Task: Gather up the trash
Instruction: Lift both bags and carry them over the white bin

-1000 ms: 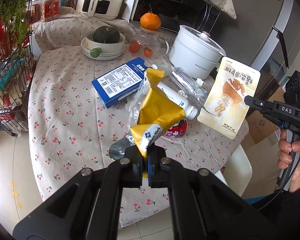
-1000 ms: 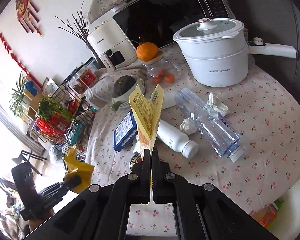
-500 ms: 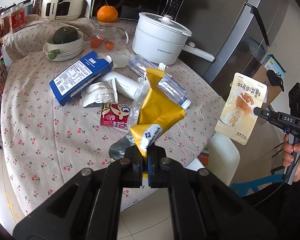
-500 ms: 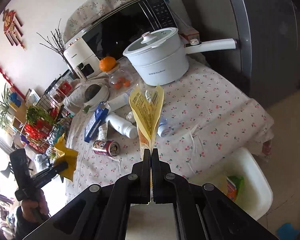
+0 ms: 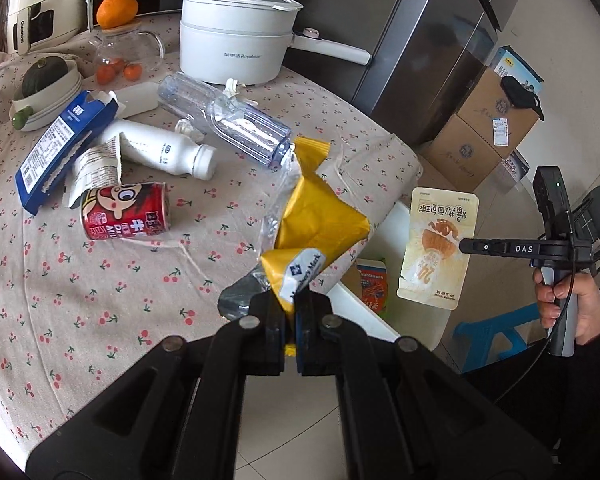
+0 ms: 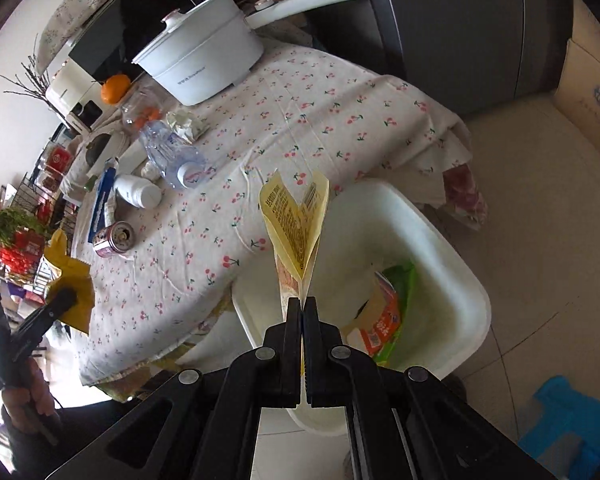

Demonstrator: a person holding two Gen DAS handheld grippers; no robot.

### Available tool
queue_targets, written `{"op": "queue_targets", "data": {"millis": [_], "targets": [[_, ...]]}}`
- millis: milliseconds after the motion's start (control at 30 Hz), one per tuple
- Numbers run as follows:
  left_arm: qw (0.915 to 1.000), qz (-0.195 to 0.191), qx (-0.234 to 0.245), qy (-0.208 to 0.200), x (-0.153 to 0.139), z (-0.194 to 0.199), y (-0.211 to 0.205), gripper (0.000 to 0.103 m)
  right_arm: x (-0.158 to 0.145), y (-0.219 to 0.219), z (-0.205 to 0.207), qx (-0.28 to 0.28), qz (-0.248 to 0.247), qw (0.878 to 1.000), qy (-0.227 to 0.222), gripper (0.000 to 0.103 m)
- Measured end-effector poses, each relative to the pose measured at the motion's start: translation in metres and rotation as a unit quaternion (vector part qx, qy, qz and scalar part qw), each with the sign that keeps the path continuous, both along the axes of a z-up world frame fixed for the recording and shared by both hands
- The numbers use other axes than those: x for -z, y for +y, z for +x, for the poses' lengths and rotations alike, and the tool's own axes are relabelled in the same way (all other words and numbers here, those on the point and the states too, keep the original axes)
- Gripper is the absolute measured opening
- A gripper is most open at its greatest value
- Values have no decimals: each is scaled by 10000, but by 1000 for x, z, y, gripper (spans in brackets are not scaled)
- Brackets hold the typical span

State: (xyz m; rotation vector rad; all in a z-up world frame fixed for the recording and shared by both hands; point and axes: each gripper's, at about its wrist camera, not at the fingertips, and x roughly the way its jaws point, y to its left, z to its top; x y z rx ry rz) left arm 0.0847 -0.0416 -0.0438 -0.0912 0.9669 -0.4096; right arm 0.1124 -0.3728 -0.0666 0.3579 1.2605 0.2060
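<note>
My left gripper (image 5: 290, 312) is shut on a crumpled yellow snack bag (image 5: 316, 220), held over the table's near edge. My right gripper (image 6: 302, 308) is shut on a pale yellow food pouch (image 6: 296, 224), held above the white trash bin (image 6: 452, 248) on the floor beside the table. In the left wrist view the pouch (image 5: 438, 248) hangs from the right gripper (image 5: 466, 246) over the bin (image 5: 384, 232). The bin holds an orange and green wrapper (image 6: 388, 320). On the table lie a red can (image 5: 126, 210), a white bottle (image 5: 160, 148), a clear plastic bottle (image 5: 228, 120) and a blue carton (image 5: 60, 148).
A white electric pot (image 5: 236, 48) and a glass jar with an orange (image 5: 120, 44) stand at the table's back. Cardboard boxes (image 5: 488, 128) sit by the grey fridge (image 5: 428, 40). A blue stool (image 6: 568, 424) stands on the floor near the bin.
Both grippers have swung right, away from the table's middle toward its right edge. The right gripper with the pouch has moved down to hang over the white bin.
</note>
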Motion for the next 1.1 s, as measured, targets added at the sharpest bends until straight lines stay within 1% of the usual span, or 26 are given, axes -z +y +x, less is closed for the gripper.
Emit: {"op": "queue_targets", "data": {"millis": [200, 367, 500, 533, 567, 633, 700, 767, 800, 867, 933, 967, 1033, 1100], "targets": [[9998, 94, 101, 107, 8, -2, -9, 4, 39, 0, 6, 100, 16, 9982, 595, 2], [9998, 124, 82, 125, 9, -3, -7, 4, 61, 11, 14, 48, 110, 9959, 897, 2], [9998, 106, 69, 124, 8, -4, -6, 4, 73, 14, 19, 108, 150, 9936, 1113, 7], [9998, 100, 76, 129, 7, -4, -7, 4, 74, 12, 20, 146, 176, 9930, 1155, 11], [9998, 92, 85, 132, 7, -4, -7, 4, 74, 11, 20, 160, 184, 9928, 1176, 17], [9998, 75, 133, 130, 5, -4, -10, 4, 68, 8, 20, 181, 106, 9939, 1087, 23], [9997, 67, 208, 133, 5, -3, -15, 4, 59, 3, 19, 195, -105, 9950, 974, 29], [9994, 68, 311, 151, 6, -3, -24, 4, 48, 0, 14, 220, -318, 9956, 853, 40], [9992, 74, 369, 158, 7, -2, -29, 4, 42, -2, 12, 224, -397, 9959, 787, 43], [9986, 77, 484, 177, 9, -1, -41, 4, 31, -5, 6, 236, -504, 9964, 646, 54], [9980, 81, 599, 208, 12, 0, -55, 4, 19, -10, 1, 257, -596, 9967, 477, 61], [9975, 85, 661, 225, 14, 2, -62, 4, 13, -12, 0, 275, -648, 9968, 389, 64], [9965, 92, 788, 260, 20, 4, -78, 4, 3, -17, -4, 328, -764, 9963, 223, 67], [9952, 112, 925, 287, 26, 7, -93, 4, -5, -23, -8, 377, -887, 9953, 112, 67]]}}
